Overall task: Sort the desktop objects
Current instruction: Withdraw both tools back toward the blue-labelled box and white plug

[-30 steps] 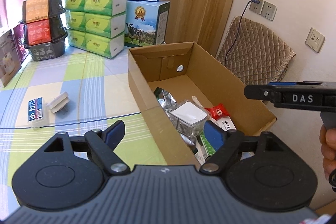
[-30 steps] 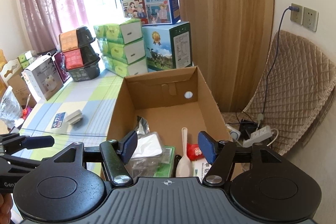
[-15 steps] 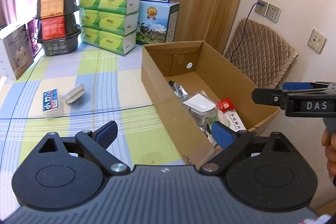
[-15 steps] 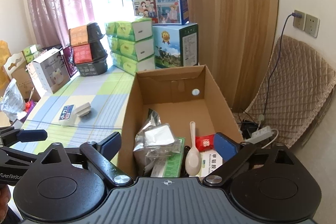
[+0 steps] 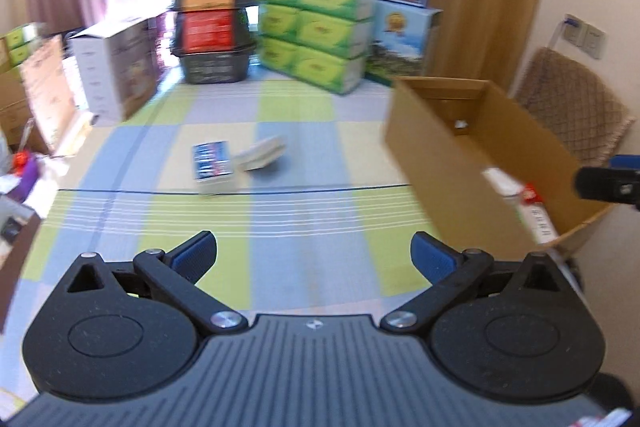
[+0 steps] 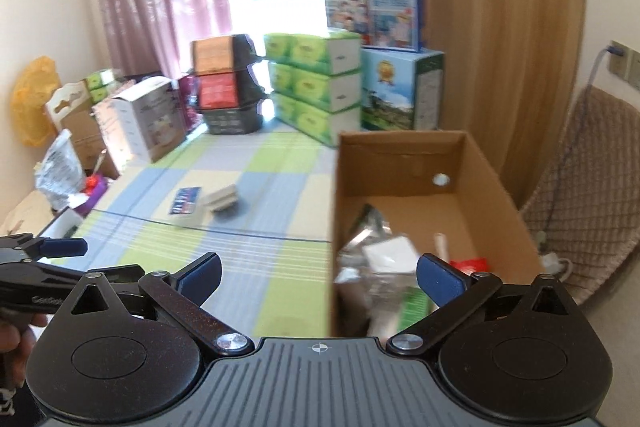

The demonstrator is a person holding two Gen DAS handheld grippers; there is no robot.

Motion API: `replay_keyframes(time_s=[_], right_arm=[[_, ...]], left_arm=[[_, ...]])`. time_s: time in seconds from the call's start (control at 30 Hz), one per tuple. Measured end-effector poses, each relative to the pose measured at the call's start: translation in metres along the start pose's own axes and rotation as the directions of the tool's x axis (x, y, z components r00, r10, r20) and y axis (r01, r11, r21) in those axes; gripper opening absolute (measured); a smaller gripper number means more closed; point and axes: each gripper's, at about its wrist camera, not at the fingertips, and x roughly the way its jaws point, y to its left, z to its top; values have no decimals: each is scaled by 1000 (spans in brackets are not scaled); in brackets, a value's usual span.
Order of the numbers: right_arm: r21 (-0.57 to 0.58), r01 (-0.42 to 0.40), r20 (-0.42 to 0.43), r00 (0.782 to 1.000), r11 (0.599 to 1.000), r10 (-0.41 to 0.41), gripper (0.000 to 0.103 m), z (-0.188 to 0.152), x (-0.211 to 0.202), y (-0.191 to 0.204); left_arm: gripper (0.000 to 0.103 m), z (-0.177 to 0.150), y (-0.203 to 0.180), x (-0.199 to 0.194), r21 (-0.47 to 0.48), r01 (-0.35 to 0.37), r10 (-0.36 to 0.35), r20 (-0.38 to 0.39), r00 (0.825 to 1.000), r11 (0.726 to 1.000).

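Two items left on the table: blue-labelled box, pale block | cardboard box part-filled | left gripper, right gripper wide open, empty

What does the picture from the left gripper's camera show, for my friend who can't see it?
The left gripper hangs open and empty over a checked blue and green tablecloth. Ahead on the cloth lie a small blue-topped box and a pale flat thing side by side, both blurred. An open cardboard box stands to the right, with stacked packages behind.
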Motion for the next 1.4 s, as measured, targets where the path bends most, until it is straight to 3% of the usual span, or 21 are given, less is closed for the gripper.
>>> replay_keyframes(time_s=[0.27,0.53,0.6,0.8,1.07,1.13,1.2,1.4], right_arm=[[-61,-91,19,996,994,93,101,10,29,55],[-131,-110,1,994,985,111,101,7,101,90],[-151,-91,-1,996,984,92,101,4,124,94],[-139,-142,-45,990,980,137,101,-4,196,93],[-55,-157,-69,986,986,153,100,-7,265,80],[-65,-157,-73,986,986,152,96,-9,278,81],[-86,-163,-85,984,983,156,84,-9,291,81],[-103,-144,-68,988,984,138,75,-5,315,76]], left_arm=[[102,0,69,13,-66,-94,94,-9,996,993],[102,4,108,54,-94,-144,143,-14,990,985],[102,5,113,70,-109,-152,151,-18,988,982],[101,7,123,119,-146,-149,148,-11,989,978],[101,16,130,170,-129,-114,116,8,993,985],[98,19,133,181,-128,-112,114,7,994,985],[91,21,137,190,-127,-101,102,4,995,987],[87,29,137,211,-118,-57,60,19,998,991]])
